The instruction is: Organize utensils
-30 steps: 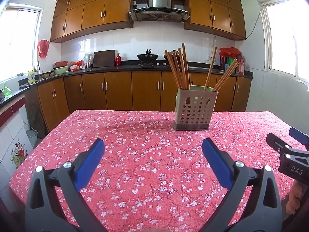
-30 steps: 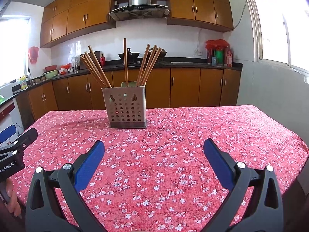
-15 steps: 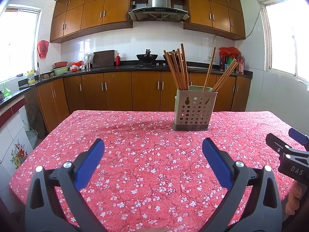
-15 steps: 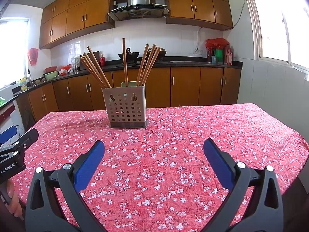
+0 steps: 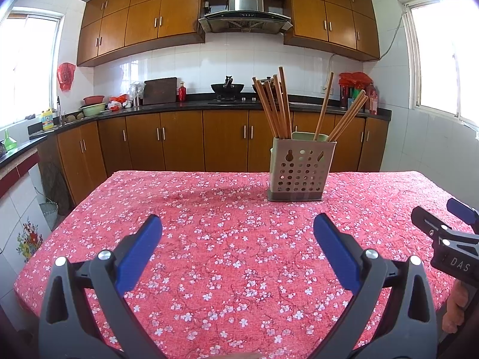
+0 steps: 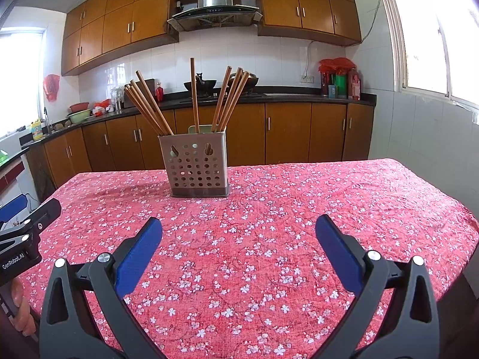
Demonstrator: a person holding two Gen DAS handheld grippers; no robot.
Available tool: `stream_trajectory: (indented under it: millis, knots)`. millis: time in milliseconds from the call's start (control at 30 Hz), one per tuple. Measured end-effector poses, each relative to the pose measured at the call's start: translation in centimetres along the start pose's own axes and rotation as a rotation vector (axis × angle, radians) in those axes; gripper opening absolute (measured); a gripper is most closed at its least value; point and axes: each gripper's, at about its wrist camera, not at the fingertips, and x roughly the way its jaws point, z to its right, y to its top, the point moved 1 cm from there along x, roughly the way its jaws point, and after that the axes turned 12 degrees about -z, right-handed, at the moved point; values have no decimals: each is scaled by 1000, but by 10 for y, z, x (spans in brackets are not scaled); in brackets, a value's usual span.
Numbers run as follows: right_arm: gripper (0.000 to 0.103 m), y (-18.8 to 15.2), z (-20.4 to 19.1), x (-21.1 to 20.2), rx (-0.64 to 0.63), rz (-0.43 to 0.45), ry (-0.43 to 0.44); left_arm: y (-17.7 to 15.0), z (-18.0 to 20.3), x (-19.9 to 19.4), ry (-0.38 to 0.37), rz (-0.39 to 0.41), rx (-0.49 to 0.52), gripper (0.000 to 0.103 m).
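Observation:
A grey perforated utensil holder (image 5: 301, 170) stands upright on the red floral tablecloth (image 5: 227, 239), toward the far side. Several wooden chopsticks (image 5: 277, 104) lean in it, in groups at left and right. It also shows in the right wrist view (image 6: 196, 167) with its chopsticks (image 6: 149, 107). My left gripper (image 5: 238, 239) is open and empty, low over the cloth, short of the holder. My right gripper (image 6: 239, 242) is open and empty, also short of the holder. Each gripper shows at the edge of the other's view.
The table's edges fall away at left (image 5: 60, 227) and right (image 6: 467, 209). Wooden cabinets and a dark counter (image 5: 209, 104) with a wok (image 5: 229, 86) and bottles run along the back wall. The right gripper's body (image 5: 449, 245) sits at the left view's right edge.
Both views have shifted very slightly; the holder sits a touch further off. Both grippers stay open and empty.

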Motion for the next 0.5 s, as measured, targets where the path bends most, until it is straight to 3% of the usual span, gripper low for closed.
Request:
stream_trajectory:
  millis: [500]
  knots:
    - [101, -1, 0, 0, 0, -1, 0, -2, -2, 1, -3, -3, -3, 99]
